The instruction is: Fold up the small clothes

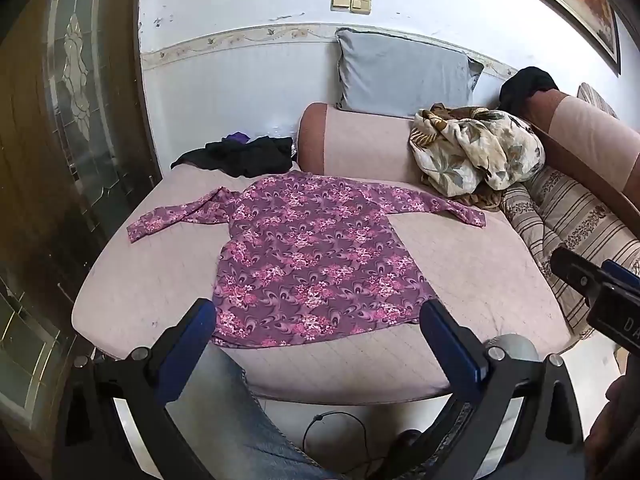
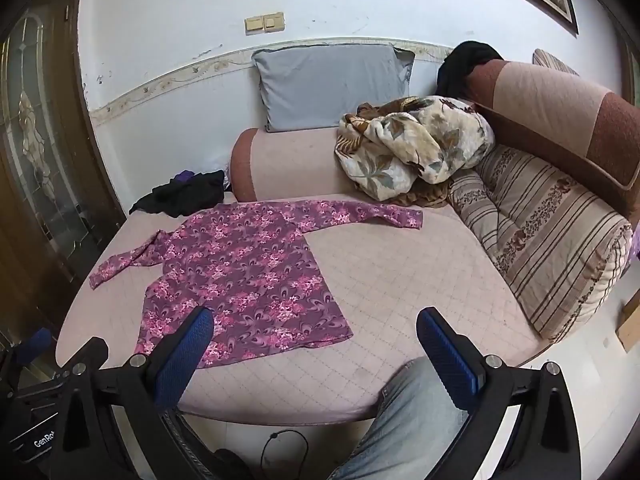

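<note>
Purple shirt [image 1: 304, 256]: floral, long-sleeved, spread flat at the centre of the left wrist view, on the pink quilted sofa seat [image 1: 460, 264]; both sleeves stretch outward, the one at left of frame kinked near the shoulder.
Hem: at the lower centre of the frame, close to the seat's front edge and nearest the tongs.
Left tongs [image 1: 320, 346]: spread wide, nothing between the blue pads — poised above the hem, one finger over each lower corner, apparently not touching cloth.
Right tongs [image 2: 316, 350]: also wide open and empty; in the right wrist view the shirt [image 2: 244, 276] lies left of centre, so only the left finger overlaps it.
Surroundings: grey pillow [image 1: 400, 76] against the wall at upper centre, crumpled floral blanket [image 1: 476, 152] at upper right, dark clothes [image 1: 240, 156] in a heap at upper left, striped cushion [image 2: 552, 232] at right.
Step in hand: garment looks laid out and smoothed, no fold made yet — likely the approach before the first fold.
Next move: probably calls for pinching a sleeve or side edge and carrying it across the body; the thin cloth may drag or bunch unless both layers are caught.
</note>
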Demonstrator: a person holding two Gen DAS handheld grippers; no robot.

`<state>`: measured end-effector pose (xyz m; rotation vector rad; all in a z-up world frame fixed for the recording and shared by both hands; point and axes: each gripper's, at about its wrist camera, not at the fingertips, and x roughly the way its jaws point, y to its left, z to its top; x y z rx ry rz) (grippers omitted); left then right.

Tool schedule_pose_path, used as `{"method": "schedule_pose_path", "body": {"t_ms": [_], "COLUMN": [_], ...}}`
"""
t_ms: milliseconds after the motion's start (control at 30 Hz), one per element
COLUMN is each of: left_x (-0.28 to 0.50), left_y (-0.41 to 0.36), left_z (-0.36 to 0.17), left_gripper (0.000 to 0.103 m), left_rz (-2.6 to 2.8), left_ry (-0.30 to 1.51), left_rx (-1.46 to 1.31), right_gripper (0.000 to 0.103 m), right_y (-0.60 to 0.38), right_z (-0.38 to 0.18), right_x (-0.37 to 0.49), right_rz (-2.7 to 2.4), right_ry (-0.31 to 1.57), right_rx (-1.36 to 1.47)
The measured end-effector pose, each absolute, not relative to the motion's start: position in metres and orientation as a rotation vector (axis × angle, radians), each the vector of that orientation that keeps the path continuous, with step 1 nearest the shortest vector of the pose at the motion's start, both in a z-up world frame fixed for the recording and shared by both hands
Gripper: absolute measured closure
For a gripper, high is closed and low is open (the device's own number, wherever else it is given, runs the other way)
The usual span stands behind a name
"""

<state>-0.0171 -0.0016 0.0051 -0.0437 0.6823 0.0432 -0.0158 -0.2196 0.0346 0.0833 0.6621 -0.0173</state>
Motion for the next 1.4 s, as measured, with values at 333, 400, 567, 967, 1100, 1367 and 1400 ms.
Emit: {"method": "schedule_pose_path", "body": {"t_ms": [333, 400, 567, 967, 1100, 1367, 1400], "left_x": [-0.023, -0.017, -0.019, -0.02, -0.019, -0.018, -0.018], "left_y": [-0.005, -0.001, 0.0, 0.006, 0.006, 0.008, 0.008], "left_z": [0.004, 0.007, 0.005, -0.003, -0.002, -0.007, -0.008], "left_gripper": [0.002, 0.002, 0.002, 0.002, 0.002, 0.002, 0.002], "left_rz": [0.051, 0.048, 0.049, 0.056, 0.056, 0.06, 0.061], "left_ry": [0.68, 0.682, 0.682, 0.689, 0.693, 0.7, 0.702], "left_rx": [-0.042, -0.046, -0.044, -0.051, -0.05, -0.051, -0.052], "right_gripper": [0.0, 0.0, 0.0, 0.0, 0.0, 0.0, 0.0], "right_y": [-0.211, -0.212, -0.212, -0.213, -0.213, -0.211, -0.212], "right_z": [0.039, 0.039, 0.04, 0.037, 0.036, 0.035, 0.035], "right_x": [-0.021, -0.022, -0.02, -0.018, -0.017, -0.014, -0.014], "right_rz": [-0.011, -0.01, -0.008, -0.006, -0.005, -0.006, -0.005], "right_ry": [0.64, 0.64, 0.645, 0.654, 0.651, 0.656, 0.657], "right_rx": [0.052, 0.051, 0.057, 0.06, 0.065, 0.063, 0.064]}}
